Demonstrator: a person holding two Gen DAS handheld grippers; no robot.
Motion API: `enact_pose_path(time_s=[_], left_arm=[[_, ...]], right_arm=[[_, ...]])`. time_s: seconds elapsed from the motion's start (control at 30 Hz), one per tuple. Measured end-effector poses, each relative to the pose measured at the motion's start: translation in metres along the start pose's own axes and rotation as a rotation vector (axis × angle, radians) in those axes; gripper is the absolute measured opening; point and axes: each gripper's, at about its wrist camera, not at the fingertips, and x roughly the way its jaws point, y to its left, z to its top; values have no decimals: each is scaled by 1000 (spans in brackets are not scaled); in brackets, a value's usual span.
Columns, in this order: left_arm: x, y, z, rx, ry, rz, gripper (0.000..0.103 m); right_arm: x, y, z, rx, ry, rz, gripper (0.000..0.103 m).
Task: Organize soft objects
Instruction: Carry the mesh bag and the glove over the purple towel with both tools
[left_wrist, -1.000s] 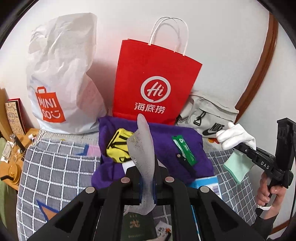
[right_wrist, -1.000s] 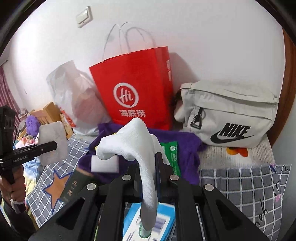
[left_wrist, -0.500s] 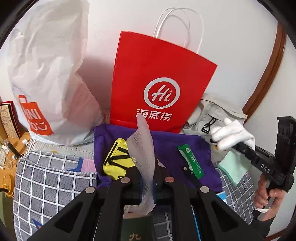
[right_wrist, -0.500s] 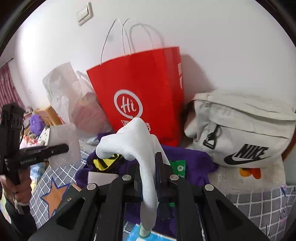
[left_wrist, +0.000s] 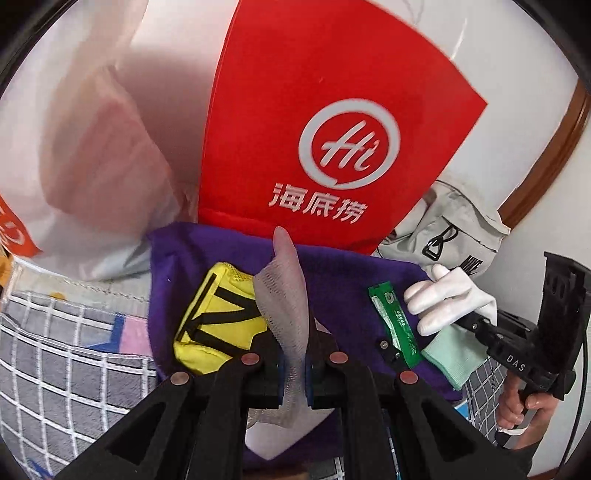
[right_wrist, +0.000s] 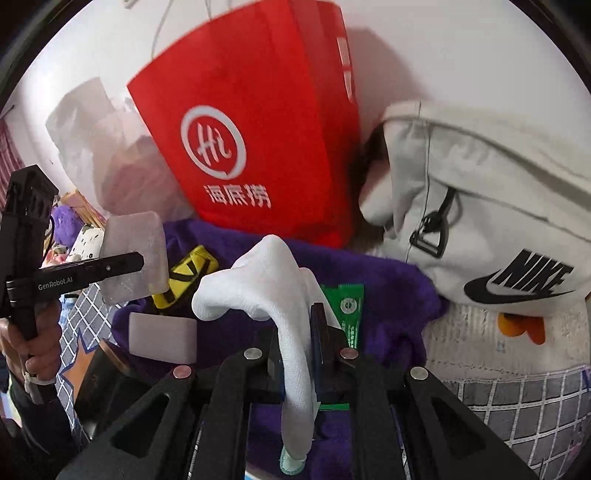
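Note:
My left gripper (left_wrist: 295, 345) is shut on a thin grey mesh cloth (left_wrist: 286, 295) that sticks up between its fingers. It hangs over a purple cloth (left_wrist: 347, 284) that bears a yellow pouch (left_wrist: 218, 321) and a green sachet (left_wrist: 395, 325). My right gripper (right_wrist: 300, 332) is shut on a white glove (right_wrist: 273, 280) with a mint cuff, which droops over its fingers above the same purple cloth (right_wrist: 391, 295). In the right wrist view the left gripper (right_wrist: 138, 263) shows at the left with the mesh cloth (right_wrist: 136, 236). The right gripper (left_wrist: 474, 325) with the glove (left_wrist: 447, 295) shows at the left wrist view's right edge.
A red paper bag (left_wrist: 317, 122) stands against the wall behind the purple cloth. A white plastic bag (left_wrist: 85, 147) is to its left, a grey sports bag (right_wrist: 480, 206) to its right. A small white block (right_wrist: 162, 338) lies on the cloth. A checked bedspread (left_wrist: 66, 354) lies around.
Both grippers have moved forward and down toward the purple cloth and the red bag, which now fill more of each view. Each grip holds the same thing as before.

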Motion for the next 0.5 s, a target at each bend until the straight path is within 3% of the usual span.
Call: enact_pose_path(time_s=[0.43,0.5], left_arm=[[41,21,-1,-68,108,-2,8],[48,21,-2,-62,128,11,24]], right_arm=[[49,0,-7,22,113,-22,12],[56,2,-8,25,133,-26,13]])
